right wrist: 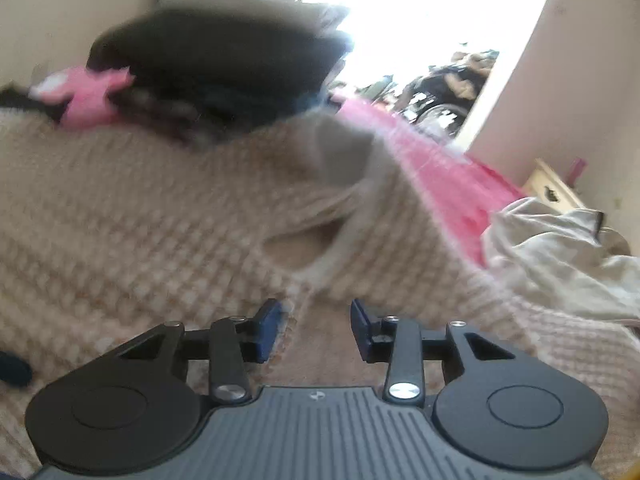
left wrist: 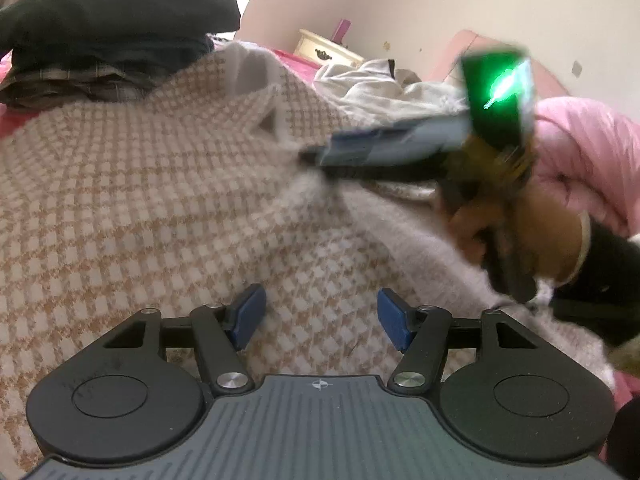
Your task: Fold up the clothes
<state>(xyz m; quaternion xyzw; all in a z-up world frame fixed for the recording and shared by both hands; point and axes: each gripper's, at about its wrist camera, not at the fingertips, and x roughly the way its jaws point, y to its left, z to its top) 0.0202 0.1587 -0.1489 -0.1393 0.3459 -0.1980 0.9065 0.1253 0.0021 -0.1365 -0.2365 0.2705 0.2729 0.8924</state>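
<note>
One fuzzy knitted sweater [left wrist: 160, 184], checked tan and white with a V neckline, spreads flat under and ahead of both sets of jaws. The left gripper [left wrist: 320, 316] stands half open, empty; the right gripper [right wrist: 316, 326] is parted, nothing clamped. One stack of folded dark clothes [left wrist: 116, 36] sits beyond; one crumpled cream garment [right wrist: 560, 252] lies right.
</note>
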